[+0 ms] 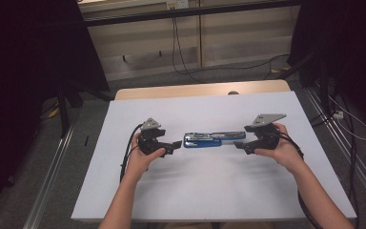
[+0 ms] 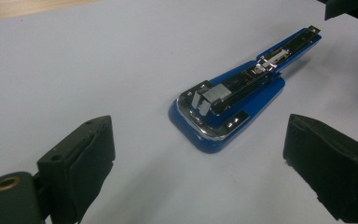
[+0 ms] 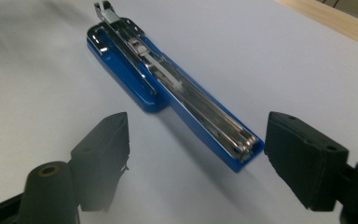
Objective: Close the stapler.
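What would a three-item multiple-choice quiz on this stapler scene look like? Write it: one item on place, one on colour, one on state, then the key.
1. Where does the stapler lie?
A. On the white table top, between the two grippers
B. On the floor beside the table
C. Lifted in the left gripper

2. What colour is the stapler's body?
A. Red
B. Blue
C. Yellow

3. How does the stapler stand?
A. Closed, standing on end
B. Folded shut, lying on its side
C. Swung open flat, metal staple channel facing up

Key:
1 A: the high view shows it on the table top between the left gripper and the right gripper.
2 B: both gripper views show a blue body.
3 C: both gripper views show it stretched out with the shiny channel on top.
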Tool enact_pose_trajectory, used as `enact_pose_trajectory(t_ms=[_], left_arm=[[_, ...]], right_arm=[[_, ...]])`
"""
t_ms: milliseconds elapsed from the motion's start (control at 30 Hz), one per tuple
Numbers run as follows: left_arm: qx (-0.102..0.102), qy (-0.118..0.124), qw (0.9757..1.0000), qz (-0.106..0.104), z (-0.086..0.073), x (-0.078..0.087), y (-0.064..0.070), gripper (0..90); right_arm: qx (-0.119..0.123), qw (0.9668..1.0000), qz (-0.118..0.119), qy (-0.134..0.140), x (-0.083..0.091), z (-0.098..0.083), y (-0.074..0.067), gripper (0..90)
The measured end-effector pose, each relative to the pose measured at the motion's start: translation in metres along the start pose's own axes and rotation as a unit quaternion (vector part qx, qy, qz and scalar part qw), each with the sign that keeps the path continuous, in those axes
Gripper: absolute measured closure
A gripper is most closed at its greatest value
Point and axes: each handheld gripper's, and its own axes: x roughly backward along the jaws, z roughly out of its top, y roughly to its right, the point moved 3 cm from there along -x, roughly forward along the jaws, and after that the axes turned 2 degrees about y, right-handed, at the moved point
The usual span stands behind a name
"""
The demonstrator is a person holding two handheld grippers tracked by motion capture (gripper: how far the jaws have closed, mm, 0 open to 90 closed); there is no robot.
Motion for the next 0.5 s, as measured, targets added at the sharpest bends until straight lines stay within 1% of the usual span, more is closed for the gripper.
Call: enact_pose_trajectory(t_ms=[33,133,167,200,233,267,300,367,433,500], left_arm=[[-0.001,0.001,1.0,0.001,0.0,0.0,0.0,13.3],[0.002,0.003,1.0,0.002,0.001,-0.001,0.0,18.5],[0.002,0.003,1.0,0.002,0.001,-0.001,0.0,20.2],[0.007,0.003,1.0,0.0,0.0,-0.001,0.0,20.2],[0.008,0.003,1.0,-0.001,0.001,-0.002,0.0,22.0],[0.01,0.004,0.9999,-0.003,0.0,-0.002,0.001,27.3],[0.01,0.003,0.9999,-0.003,0.0,-0.003,0.001,27.3],[0.008,0.0,1.0,0.0,0.0,-0.003,0.001,32.6],[0.009,-0.002,1.0,0.002,0.0,-0.004,0.002,38.0],[0.007,-0.004,1.0,0.0,0.0,-0.005,0.002,46.4]], right_arm=[[-0.004,1.0,-0.007,0.001,0.003,-0.004,0.0,26.4],[-0.002,0.9999,-0.014,-0.001,0.007,-0.009,0.001,33.6],[-0.002,0.9999,-0.014,-0.001,0.007,-0.009,0.001,33.6],[-0.004,0.9998,-0.018,0.0,0.009,-0.01,0.001,35.5],[-0.007,0.9998,-0.019,0.004,0.012,-0.011,0.001,38.7],[-0.009,0.9997,-0.023,0.008,0.017,-0.012,0.001,45.3],[-0.009,0.9997,-0.023,0.008,0.017,-0.012,0.001,45.3],[-0.01,0.9994,-0.034,0.008,0.021,-0.013,0.002,54.2],[-0.014,0.9992,-0.038,0.008,0.024,-0.016,0.003,60.6],[-0.022,0.9991,-0.036,0.009,0.027,-0.019,0.004,68.2]])
